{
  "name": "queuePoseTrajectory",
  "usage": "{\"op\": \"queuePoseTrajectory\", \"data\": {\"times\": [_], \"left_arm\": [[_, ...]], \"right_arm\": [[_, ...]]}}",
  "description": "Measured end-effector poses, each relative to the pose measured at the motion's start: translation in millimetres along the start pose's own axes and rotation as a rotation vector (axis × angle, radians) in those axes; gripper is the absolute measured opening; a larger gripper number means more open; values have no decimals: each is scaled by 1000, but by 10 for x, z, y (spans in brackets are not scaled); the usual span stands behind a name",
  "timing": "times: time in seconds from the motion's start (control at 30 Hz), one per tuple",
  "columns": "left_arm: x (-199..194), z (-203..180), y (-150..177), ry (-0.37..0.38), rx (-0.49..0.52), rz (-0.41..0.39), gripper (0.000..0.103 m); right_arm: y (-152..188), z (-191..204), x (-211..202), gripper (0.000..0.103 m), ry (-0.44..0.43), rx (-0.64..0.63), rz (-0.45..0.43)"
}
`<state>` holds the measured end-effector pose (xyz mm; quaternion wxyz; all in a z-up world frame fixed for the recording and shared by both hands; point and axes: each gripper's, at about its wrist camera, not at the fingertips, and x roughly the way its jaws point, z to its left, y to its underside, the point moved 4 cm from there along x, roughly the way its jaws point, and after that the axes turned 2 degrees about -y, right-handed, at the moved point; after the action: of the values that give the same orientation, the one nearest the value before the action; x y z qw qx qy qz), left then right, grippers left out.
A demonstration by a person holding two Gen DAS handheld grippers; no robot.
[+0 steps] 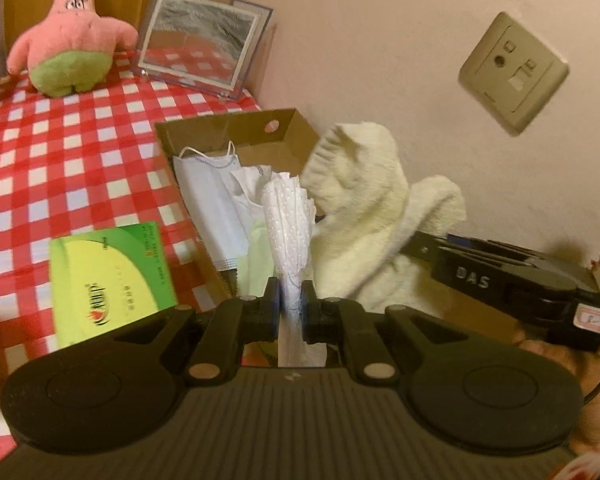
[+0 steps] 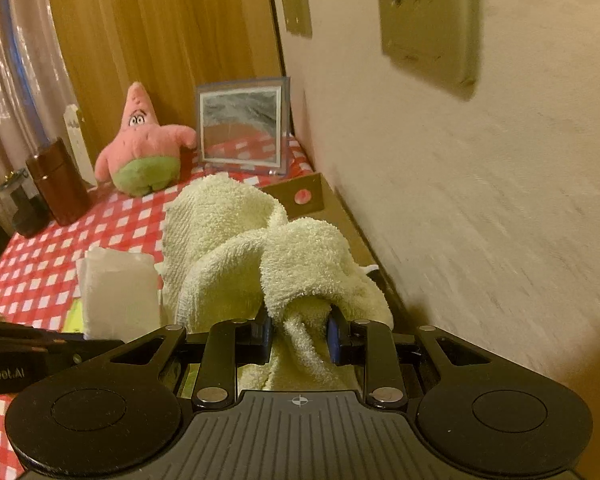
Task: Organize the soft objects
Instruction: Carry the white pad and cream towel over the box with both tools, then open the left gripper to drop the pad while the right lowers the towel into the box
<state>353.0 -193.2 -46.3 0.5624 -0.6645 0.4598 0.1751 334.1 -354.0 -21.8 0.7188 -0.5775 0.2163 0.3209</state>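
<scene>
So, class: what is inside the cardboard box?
Inside the cardboard box lie a face mask and crumpled white tissues. The held paper and towel cover the rest.

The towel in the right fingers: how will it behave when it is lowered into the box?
Probably floppy: the towel droops in folds around the right fingers. It likely weighs little, and may bunch over the box rim.

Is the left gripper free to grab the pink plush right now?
Probably not: the left gripper is shut on a tissue, and the plush sits far across the checked cloth.
</scene>
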Motion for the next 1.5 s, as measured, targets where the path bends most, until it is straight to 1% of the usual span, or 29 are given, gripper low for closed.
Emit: {"op": "queuePoseTrajectory", "data": {"times": [0.17,0.27,0.37,0.53,0.67,0.83,0.97,1.07,1.17,1.23,1.3,1.37,1.5], "left_arm": [[275,17,-19,-11,-6,39,8],[409,23,-5,-22,-1,62,8],[518,23,13,-28,6,78,8],[668,47,34,-41,8,98,8],[738,63,11,-52,6,102,9],[801,112,-51,-79,-5,92,10],[835,159,-85,-94,-16,87,12],[825,169,-91,-92,-16,86,14],[802,170,-99,-95,-7,81,15],[779,173,-107,-94,-9,75,21],[741,177,-117,-96,-11,65,28],[703,182,-130,-96,-15,61,31],[595,179,-152,-91,-18,46,34]], "right_arm": [[30,-58,281,26,29,-17,61],[107,-98,421,26,48,-28,105],[185,-113,527,26,49,-31,130],[206,-146,714,26,35,-10,152],[133,-134,860,26,28,-8,162],[7,-106,1042,26,1,5,168],[-27,-60,1131,26,1,-37,175],[-15,-42,1102,27,12,-64,163],[-30,-67,1008,32,14,-55,145],[-58,-69,911,38,17,-63,125],[-78,-62,801,42,24,-71,100],[-96,-39,663,43,28,-78,71],[-91,48,384,46,35,-105,31]]}}
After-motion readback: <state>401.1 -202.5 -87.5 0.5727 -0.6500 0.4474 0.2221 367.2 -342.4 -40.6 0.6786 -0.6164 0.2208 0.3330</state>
